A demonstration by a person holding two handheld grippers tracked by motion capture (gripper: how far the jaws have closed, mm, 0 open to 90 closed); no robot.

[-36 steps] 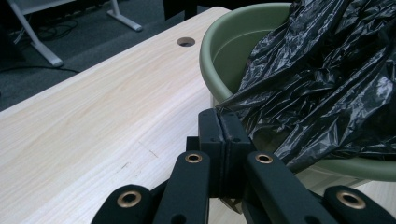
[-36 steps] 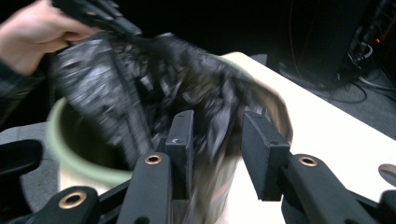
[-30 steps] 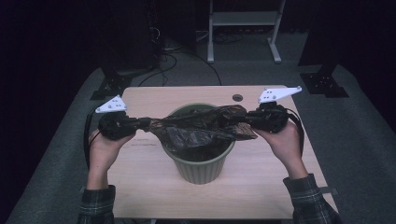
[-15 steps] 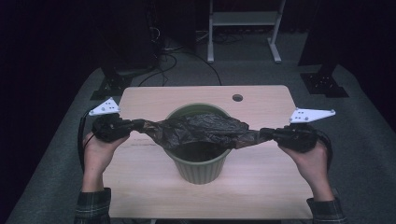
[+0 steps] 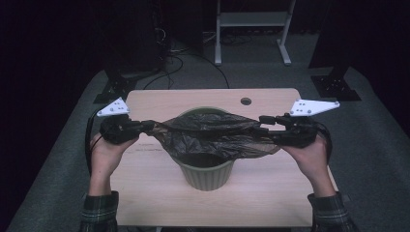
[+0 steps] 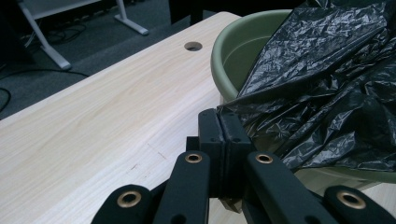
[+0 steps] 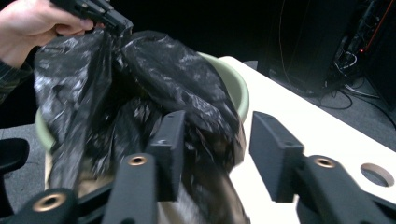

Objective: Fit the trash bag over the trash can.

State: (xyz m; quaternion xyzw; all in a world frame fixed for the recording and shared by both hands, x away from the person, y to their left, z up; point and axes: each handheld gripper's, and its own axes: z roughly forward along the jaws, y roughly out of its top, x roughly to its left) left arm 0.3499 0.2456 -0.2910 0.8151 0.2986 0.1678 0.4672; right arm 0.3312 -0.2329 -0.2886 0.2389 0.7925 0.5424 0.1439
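One green bin [image 5: 207, 170], one black bag [image 5: 212, 135], one table [image 5: 159, 198] and two hand-held tools are seen: left tool [image 5: 145, 127], right tool [image 5: 263, 124].

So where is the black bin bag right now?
High view, table centre: the black bag is draped over the green bin, its left edge clamped by the left gripper.

Left gripper [image 5: 147, 126] and right gripper [image 5: 263, 124]: matte black linkage arms pinned with brass-coloured rivets, flat rectangular black pads, a pale grey three-cornered plate with dark dots on top, black trailing cables. Both cuffs are dark green plaid flannel.
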